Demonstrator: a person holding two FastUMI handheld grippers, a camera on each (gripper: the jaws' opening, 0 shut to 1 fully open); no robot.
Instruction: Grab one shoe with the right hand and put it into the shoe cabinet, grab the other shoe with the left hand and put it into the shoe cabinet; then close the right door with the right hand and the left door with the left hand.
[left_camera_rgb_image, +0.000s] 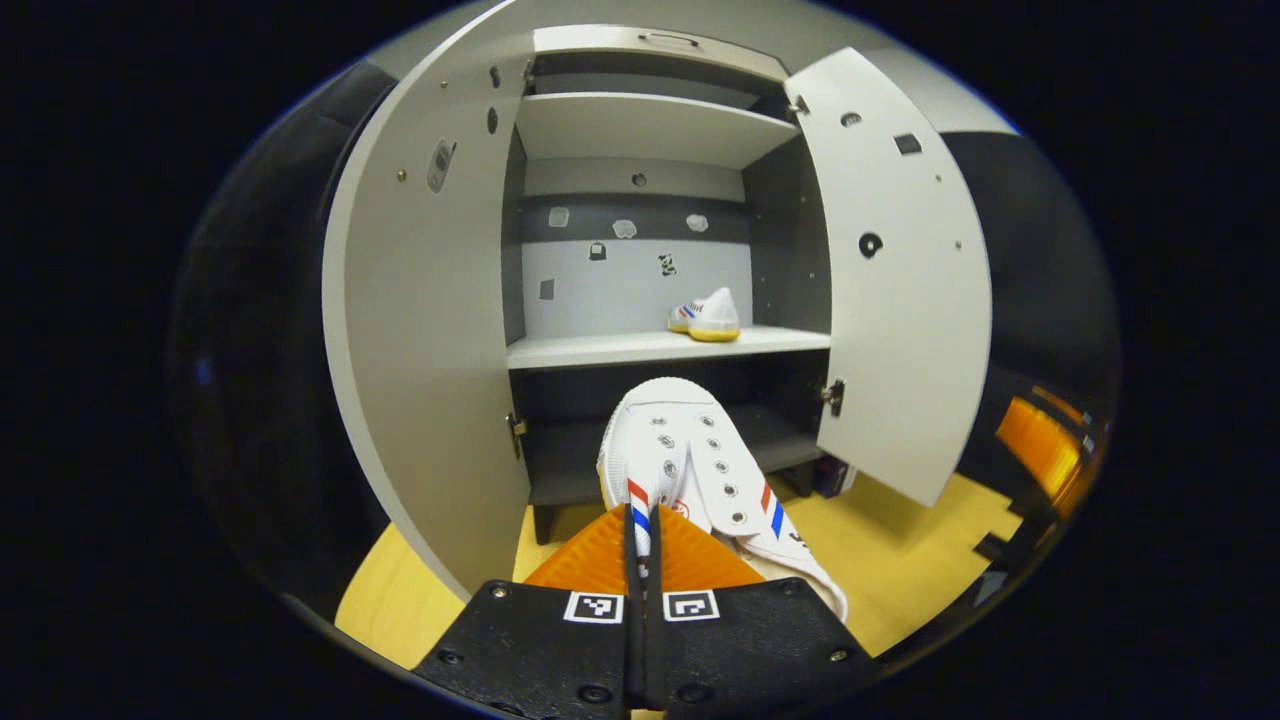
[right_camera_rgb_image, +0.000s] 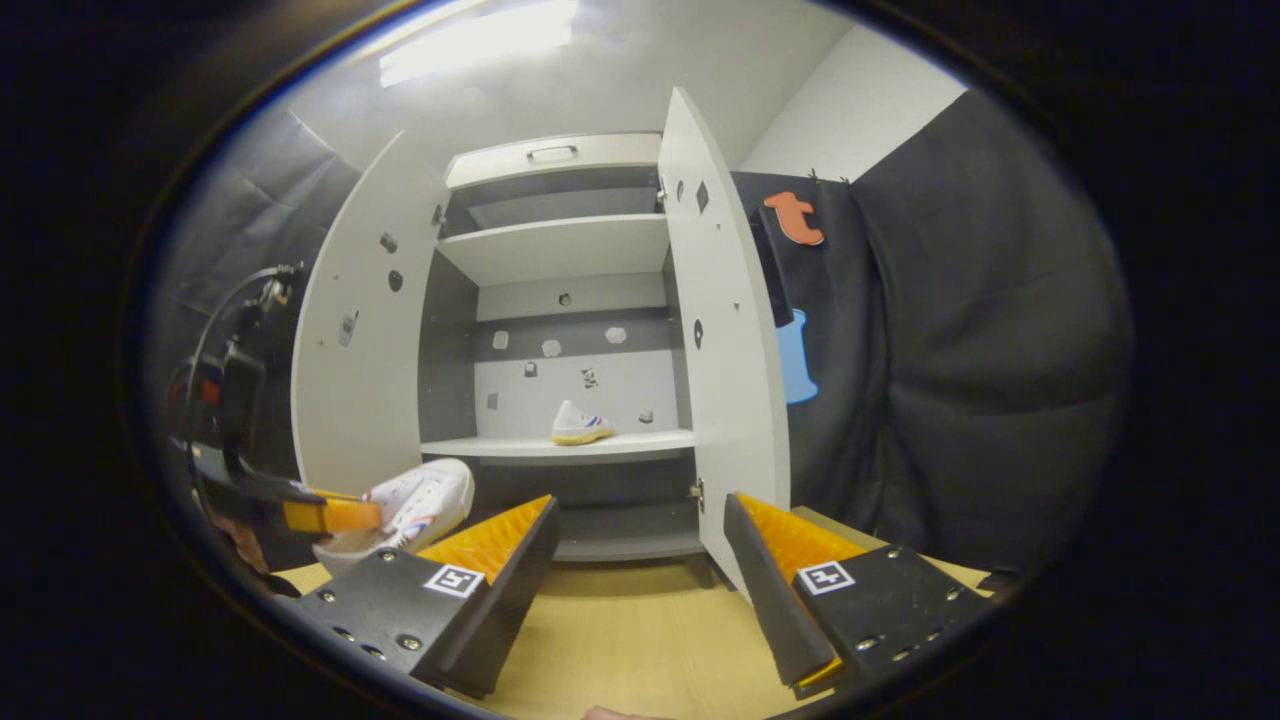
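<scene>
My left gripper (left_camera_rgb_image: 640, 530) is shut on the edge of a white shoe (left_camera_rgb_image: 690, 465) with red and blue stripes, held in the air in front of the open grey shoe cabinet (left_camera_rgb_image: 650, 130). The other white shoe (left_camera_rgb_image: 708, 316) rests on the middle shelf (left_camera_rgb_image: 600, 350), toward its right. In the right gripper view, my right gripper (right_camera_rgb_image: 640, 535) is open with nothing between its orange fingers, back from the cabinet. That view also shows the held shoe (right_camera_rgb_image: 415, 505) at lower left with the left gripper (right_camera_rgb_image: 335, 515) on it, and the shelved shoe (right_camera_rgb_image: 580, 424).
Both cabinet doors stand wide open: the left door (left_camera_rgb_image: 420, 330) and the right door (left_camera_rgb_image: 905, 280). The right door's edge (right_camera_rgb_image: 725, 340) stands just ahead of my right gripper. Below is a wooden floor (right_camera_rgb_image: 630, 630). Black cloth walls flank the cabinet.
</scene>
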